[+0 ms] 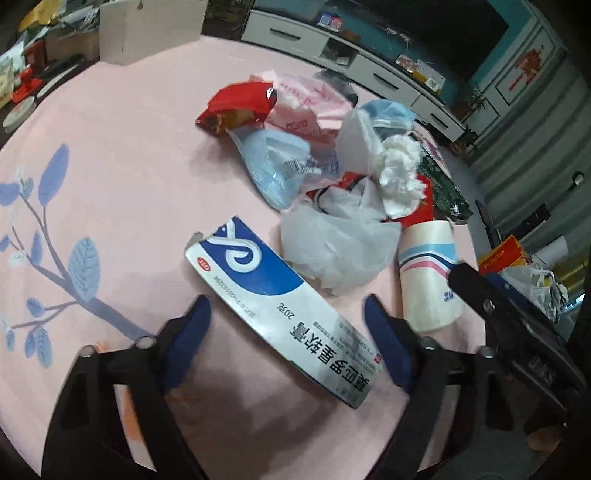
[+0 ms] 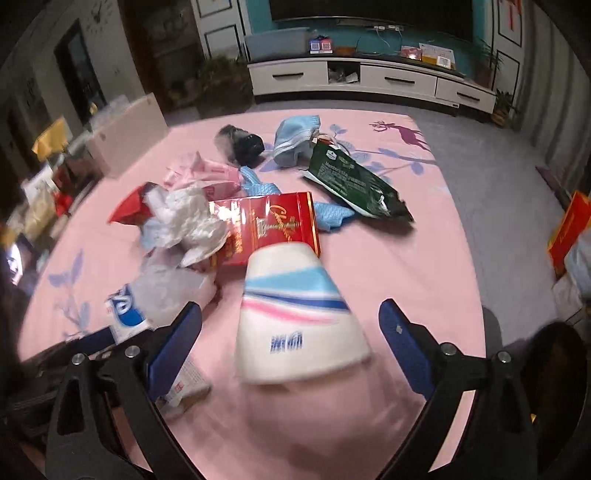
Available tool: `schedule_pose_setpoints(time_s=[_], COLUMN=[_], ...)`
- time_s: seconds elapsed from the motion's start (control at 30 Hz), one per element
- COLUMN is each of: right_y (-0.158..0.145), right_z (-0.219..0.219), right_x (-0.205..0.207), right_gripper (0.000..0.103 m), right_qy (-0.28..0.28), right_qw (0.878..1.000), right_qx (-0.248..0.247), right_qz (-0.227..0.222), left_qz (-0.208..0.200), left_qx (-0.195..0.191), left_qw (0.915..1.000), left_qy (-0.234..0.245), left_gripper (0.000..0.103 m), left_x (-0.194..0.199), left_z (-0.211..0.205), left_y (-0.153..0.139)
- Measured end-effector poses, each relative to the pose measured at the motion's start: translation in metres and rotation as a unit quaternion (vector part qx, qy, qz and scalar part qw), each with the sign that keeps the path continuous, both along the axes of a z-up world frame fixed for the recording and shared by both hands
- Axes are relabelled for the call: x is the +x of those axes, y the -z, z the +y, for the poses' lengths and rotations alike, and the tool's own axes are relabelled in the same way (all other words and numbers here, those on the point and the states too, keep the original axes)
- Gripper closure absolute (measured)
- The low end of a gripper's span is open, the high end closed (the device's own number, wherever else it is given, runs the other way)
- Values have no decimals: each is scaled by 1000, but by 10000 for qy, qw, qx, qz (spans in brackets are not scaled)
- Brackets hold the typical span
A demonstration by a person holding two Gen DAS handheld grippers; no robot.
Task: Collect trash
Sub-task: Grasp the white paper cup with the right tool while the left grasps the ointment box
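Note:
A pile of trash lies on the pink tablecloth (image 1: 110,147). A blue and white medicine box (image 1: 273,306) lies flat between the fingers of my left gripper (image 1: 288,314), which is open with gaps on both sides. A white paper cup (image 2: 299,314) with blue and pink stripes lies on its side between the fingers of my right gripper (image 2: 290,310), also open and not touching it. Behind them lie a white plastic bag (image 1: 332,243), crumpled tissue (image 1: 399,173), a red carton (image 2: 269,225), a green packet (image 2: 354,184) and a blue face mask (image 2: 295,133).
A white cardboard box (image 1: 147,29) stands at the table's far left edge, with clutter beyond it. A white TV cabinet (image 2: 369,79) stands across the room. In the right wrist view the table ends on the right at grey floor (image 2: 498,177), with an orange box (image 2: 569,225) there.

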State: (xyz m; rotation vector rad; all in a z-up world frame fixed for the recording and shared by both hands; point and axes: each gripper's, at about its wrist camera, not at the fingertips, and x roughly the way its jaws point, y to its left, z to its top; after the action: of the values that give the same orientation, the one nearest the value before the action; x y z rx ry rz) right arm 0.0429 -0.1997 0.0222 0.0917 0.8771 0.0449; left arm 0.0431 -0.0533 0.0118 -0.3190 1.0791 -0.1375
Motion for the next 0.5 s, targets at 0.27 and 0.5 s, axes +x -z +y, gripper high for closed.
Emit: schedule_pose_setpoints(time_s=[0.27, 0.5], right_y=[20, 39], right_z=[-7, 6], right_x=[15, 22], right_gripper=[8, 8], right_qy=[108, -34], right_qw=[9996, 9991], right_qx=[-267, -285], right_qz=[60, 312], left_qz=[-354, -493], left_qx=[498, 489], left_qw=[9980, 9971], left_qy=[-129, -318], left_gripper=[39, 54], left_x=[0, -7], left_z=[-9, -3], left_y=[5, 3])
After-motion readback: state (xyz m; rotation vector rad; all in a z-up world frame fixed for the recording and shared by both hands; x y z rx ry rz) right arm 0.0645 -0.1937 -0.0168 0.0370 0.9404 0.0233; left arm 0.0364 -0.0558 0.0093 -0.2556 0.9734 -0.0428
